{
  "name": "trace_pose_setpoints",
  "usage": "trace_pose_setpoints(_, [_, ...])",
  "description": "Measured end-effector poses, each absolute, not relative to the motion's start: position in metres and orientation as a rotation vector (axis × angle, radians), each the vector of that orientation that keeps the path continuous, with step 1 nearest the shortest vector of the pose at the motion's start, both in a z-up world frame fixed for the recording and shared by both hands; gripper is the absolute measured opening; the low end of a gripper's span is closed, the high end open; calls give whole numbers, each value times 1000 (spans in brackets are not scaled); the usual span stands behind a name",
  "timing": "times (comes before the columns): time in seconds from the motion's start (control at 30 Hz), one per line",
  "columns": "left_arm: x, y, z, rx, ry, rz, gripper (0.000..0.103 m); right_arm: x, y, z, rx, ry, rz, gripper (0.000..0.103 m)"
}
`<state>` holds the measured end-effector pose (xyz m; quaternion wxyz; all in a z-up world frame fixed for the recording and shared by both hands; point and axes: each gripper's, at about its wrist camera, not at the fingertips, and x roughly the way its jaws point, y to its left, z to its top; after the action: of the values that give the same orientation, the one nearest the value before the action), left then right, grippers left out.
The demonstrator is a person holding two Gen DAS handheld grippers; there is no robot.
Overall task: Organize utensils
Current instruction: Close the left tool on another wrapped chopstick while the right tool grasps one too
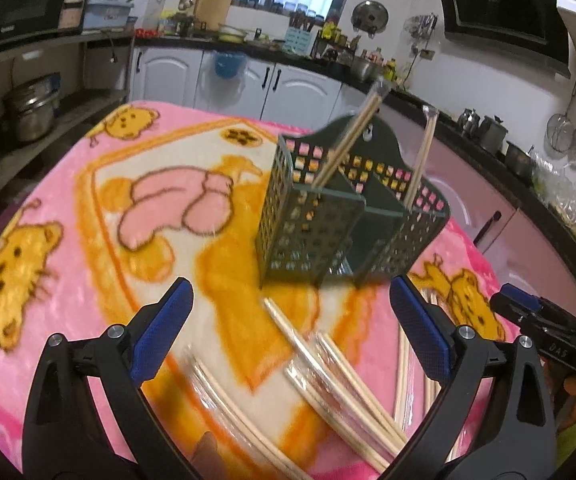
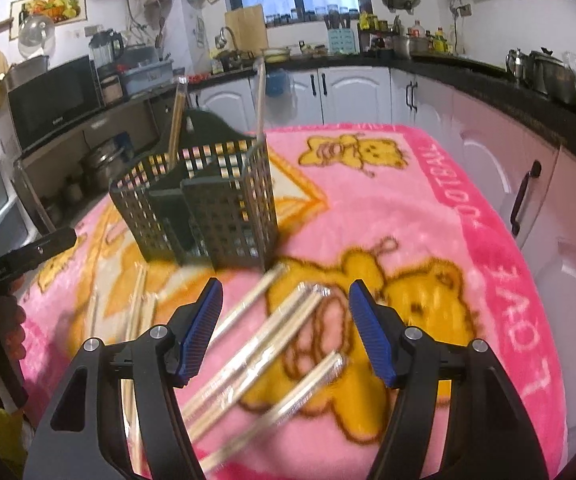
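A dark green perforated utensil caddy (image 1: pixel 328 224) (image 2: pixel 208 208) stands on the pink cartoon blanket (image 1: pixel 88 208) (image 2: pixel 428 208). Two wrapped chopstick pairs stand in it, one in the left compartment (image 1: pixel 352 136) and one in the right (image 1: pixel 420 160). Several wrapped chopstick pairs (image 1: pixel 336 364) (image 2: pixel 272 332) lie loose on the blanket in front of the caddy. My left gripper (image 1: pixel 292 316) hovers wide open above them, gripping nothing. My right gripper (image 2: pixel 288 328) is also open; the loose chopsticks lie below and between its blue pads (image 2: pixel 204 324) without being pressed.
The blanket covers a table in a kitchen, with white cabinets (image 2: pixel 352 92) and a crowded dark counter behind. In the left wrist view the right gripper's body (image 1: pixel 544 332) is at the right edge. The left gripper and a hand (image 2: pixel 8 276) are at the left of the right wrist view.
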<state>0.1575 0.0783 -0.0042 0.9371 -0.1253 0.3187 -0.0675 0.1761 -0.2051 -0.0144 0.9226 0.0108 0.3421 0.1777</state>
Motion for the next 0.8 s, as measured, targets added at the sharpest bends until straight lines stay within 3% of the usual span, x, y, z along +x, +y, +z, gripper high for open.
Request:
trace_pose_setpoints(0.07, [158,76,-12,-262,678,-144,91,176,-204,-21,22,721,367,59])
trace_pose_setpoints(0.23, [162,69,-31,-280,756,-171,79,184,-207,-37,57,783,359,46])
trace_pose_setpoints(0.3, [164,67,-37,-280,777,-178,67,190,-208,-42,74,812,361,39])
trace_pose_setpoints(0.4, [171,65,-44,-290,816,-190,59,201,-209,-50,101,856,372,35])
trace_pose_setpoints(0.8, [208,71,-66,-386,957,-199,37,253,-215,-70,216,982,344,28])
